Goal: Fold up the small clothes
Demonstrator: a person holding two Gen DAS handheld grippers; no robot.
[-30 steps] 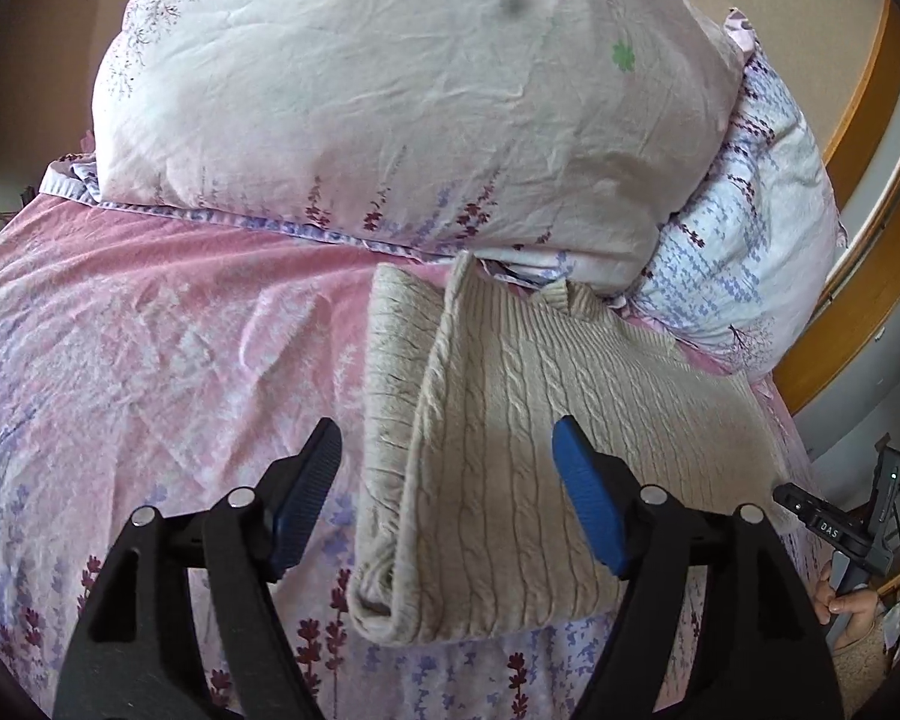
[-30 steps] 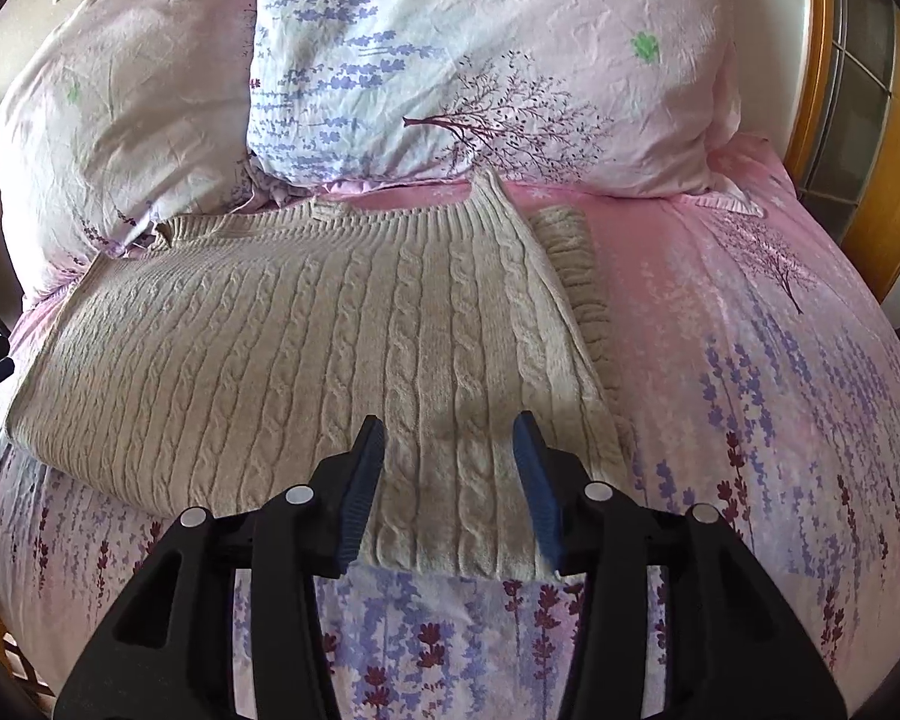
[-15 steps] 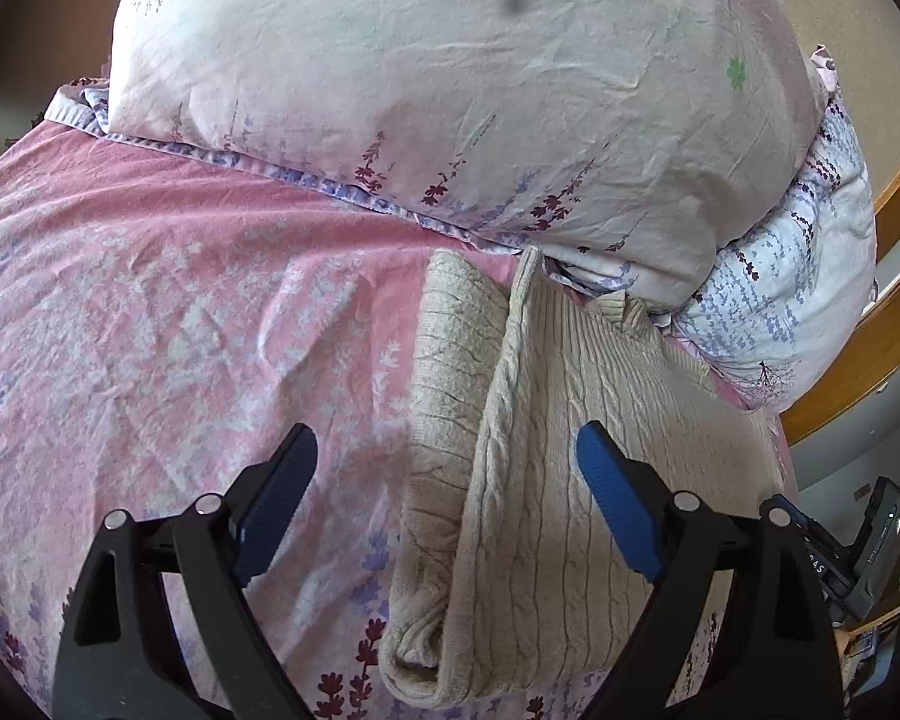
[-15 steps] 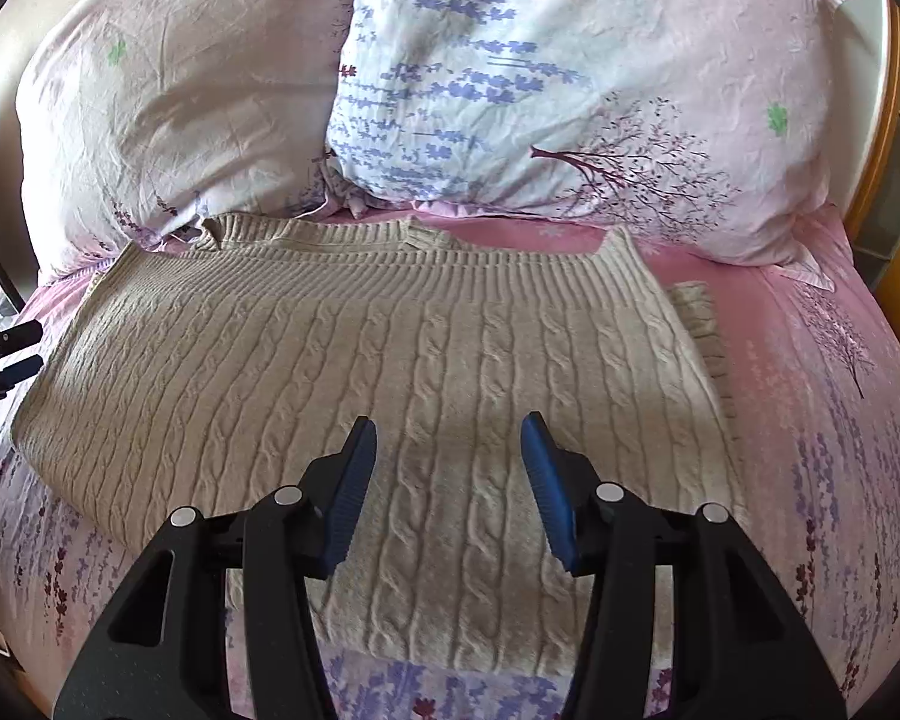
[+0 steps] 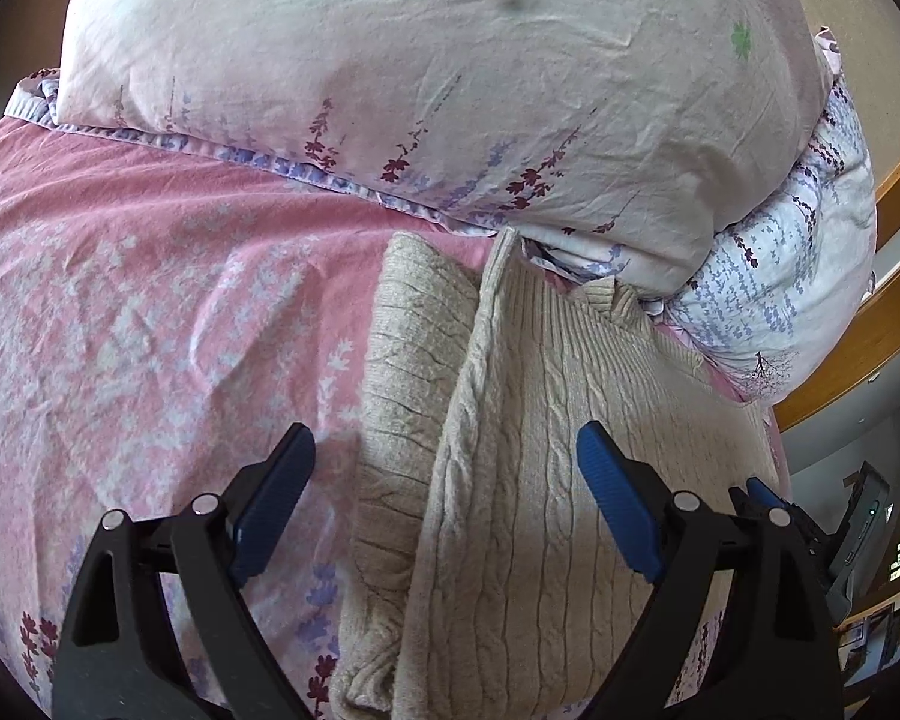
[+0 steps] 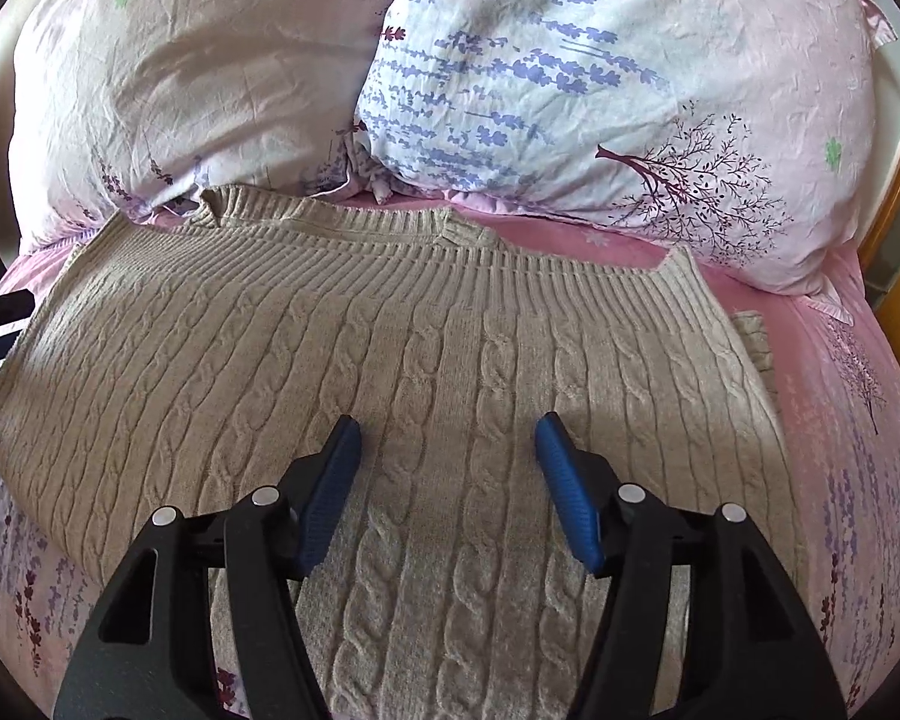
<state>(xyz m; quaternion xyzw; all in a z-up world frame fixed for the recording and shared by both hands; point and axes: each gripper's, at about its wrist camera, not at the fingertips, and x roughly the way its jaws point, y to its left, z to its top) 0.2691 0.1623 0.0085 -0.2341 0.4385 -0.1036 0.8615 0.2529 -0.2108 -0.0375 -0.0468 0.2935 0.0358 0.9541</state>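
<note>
I note the folded sweater [image 6: 390, 372] below the pillows [image 6: 570, 72], both my left gripper [image 5: 444, 480] and right gripper [image 6: 447, 468] spread above it, the right's jaws just opening, empty.

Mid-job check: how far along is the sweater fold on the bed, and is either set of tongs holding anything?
Done: the beige cable-knit sweater lies on the pink bedsheet with one side folded over onto itself. In hand: nothing; the left tongs and right tongs stand open above the knit, the right ones having just been opening. Left: it is still a wide panel below the pillows, so further folds probably remain.
</note>
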